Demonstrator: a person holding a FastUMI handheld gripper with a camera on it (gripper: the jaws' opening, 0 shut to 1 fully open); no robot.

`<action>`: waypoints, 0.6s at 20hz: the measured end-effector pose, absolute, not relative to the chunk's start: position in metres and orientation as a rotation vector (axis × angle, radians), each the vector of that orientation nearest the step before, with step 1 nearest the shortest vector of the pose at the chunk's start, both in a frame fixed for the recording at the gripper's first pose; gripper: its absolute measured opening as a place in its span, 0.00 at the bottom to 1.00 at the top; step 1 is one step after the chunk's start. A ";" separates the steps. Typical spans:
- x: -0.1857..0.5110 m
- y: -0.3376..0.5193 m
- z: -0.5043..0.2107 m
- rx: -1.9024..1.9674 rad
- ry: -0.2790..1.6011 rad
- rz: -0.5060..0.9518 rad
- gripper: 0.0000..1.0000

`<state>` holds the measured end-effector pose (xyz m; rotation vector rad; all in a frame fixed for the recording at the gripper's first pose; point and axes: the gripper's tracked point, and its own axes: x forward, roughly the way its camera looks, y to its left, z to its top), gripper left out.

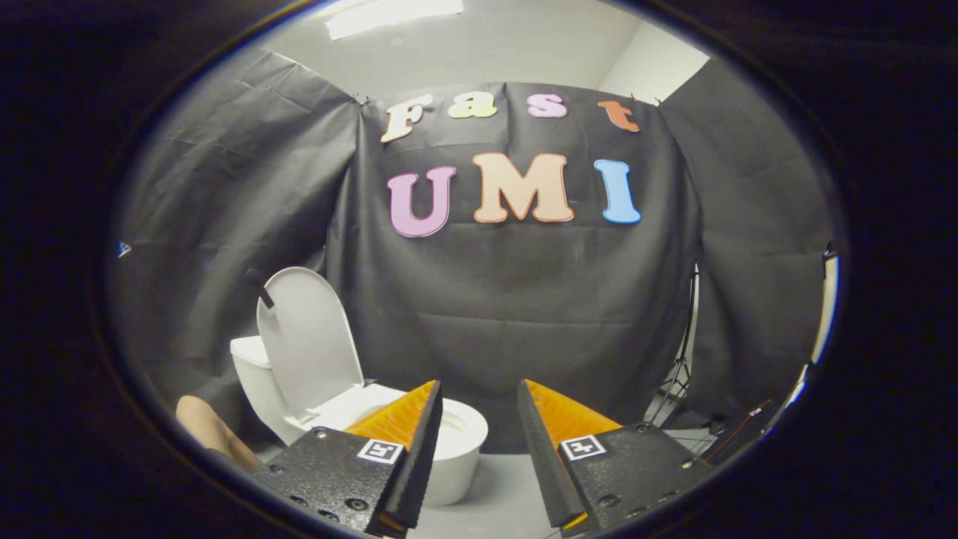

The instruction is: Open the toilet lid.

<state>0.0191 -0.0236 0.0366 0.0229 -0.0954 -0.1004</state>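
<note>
Lid [308,340] stands upright against the toilet [456,442] tank, beyond my left finger; I judge the opening done. My gripper [479,434] hangs released, fingers apart, holding nothing.

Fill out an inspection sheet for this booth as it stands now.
Surface: pale floor, bare near the bowl.
Job's things: toilet lid raised upright against the tank; white toilet bowl exposed.
Clutter: nothing seen.
Grippers: gripper open, fingers apart, nothing between them, toilet just beyond the left finger.
Cables: thin cables on the floor beside a tripod stand.
Surroundings: black cloth wall; a person's arm beside the tank.
</note>
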 end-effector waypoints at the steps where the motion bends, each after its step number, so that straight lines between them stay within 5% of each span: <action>1: 0.015 -0.023 0.033 0.027 -0.092 -0.102 0.62; 12: 0.004 -0.045 0.007 0.088 -0.047 -0.121 0.63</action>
